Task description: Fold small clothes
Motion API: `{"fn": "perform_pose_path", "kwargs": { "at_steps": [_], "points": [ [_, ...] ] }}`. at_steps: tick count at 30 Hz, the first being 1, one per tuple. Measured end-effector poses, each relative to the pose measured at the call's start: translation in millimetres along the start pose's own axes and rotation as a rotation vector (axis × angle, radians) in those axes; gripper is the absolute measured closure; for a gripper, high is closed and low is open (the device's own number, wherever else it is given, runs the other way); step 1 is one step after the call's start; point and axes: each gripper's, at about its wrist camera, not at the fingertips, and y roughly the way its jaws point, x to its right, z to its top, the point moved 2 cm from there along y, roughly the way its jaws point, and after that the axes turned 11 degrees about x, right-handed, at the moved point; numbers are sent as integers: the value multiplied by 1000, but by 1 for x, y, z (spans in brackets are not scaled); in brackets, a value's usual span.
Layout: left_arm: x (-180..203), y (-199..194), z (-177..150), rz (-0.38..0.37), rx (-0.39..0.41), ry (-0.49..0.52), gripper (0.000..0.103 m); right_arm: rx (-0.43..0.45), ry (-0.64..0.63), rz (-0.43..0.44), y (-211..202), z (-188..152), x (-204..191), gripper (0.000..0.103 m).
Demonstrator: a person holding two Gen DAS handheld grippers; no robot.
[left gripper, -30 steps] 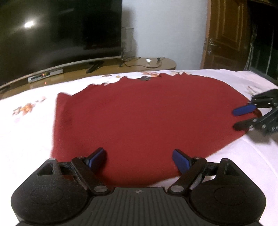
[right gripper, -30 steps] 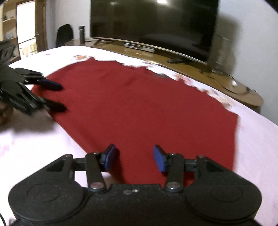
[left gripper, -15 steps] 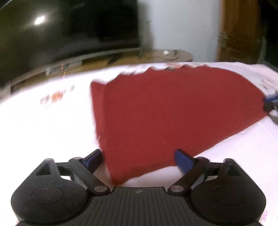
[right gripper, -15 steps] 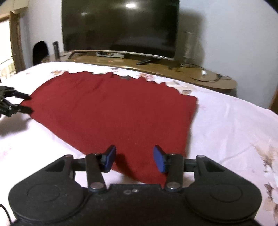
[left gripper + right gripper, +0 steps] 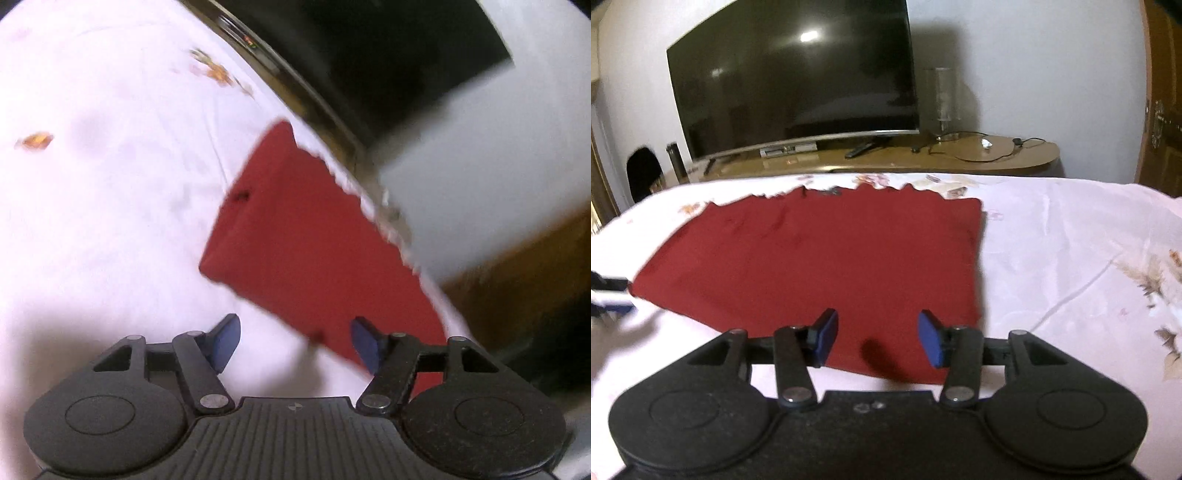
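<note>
progress: red cloth point(image 5: 820, 266) lies flat on the bedsheet point(image 5: 1071, 258), maybe one fold done | left gripper point(image 5: 295, 341) and right gripper point(image 5: 877, 336) both gaping, holding nothing | more folds left, I reckon

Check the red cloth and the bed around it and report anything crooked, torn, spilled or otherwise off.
Nothing is spilled. The red cloth lies flat on the white floral bedsheet, but its far edge by the TV stand is jagged and uneven, as if frayed or roughly cut. Its right edge looks doubled over. The left wrist view is tilted and blurred.
</note>
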Motion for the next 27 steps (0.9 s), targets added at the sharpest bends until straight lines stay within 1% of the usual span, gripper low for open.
{"fn": "perform_pose_path", "kwargs": {
  "at_steps": [3,9,14,15,17,18,19,20,21,22,24,27],
  "points": [
    [-4,6,2,19,63,-63,36,5,41,25,-1,1,-14,56],
    [-3,19,3,39,137,-108,36,5,45,62,9,7,-36,56],
    [4,25,1,59,186,-92,36,0,67,56,29,18,-42,56],
    [6,28,4,68,193,-91,38,-1,71,55,36,21,-43,56],
    [7,33,5,95,199,-89,52,-13,76,62,49,24,-47,65],
    [2,35,6,113,196,-104,74,-22,69,72,56,25,-51,80],
    [-4,38,6,123,185,-126,94,-32,56,81,64,27,-56,87],
    [-13,39,6,111,180,-156,94,-37,43,86,70,29,-61,87],
    [-18,38,6,81,189,-185,94,-36,31,88,76,31,-66,88],
    [-16,33,6,66,192,-172,95,-34,18,92,81,34,-70,89],
    [-8,26,5,37,207,-110,95,-32,3,96,91,38,-79,89],
    [-11,28,3,40,203,-100,95,-40,-15,120,103,39,-90,89]
  ]
}}
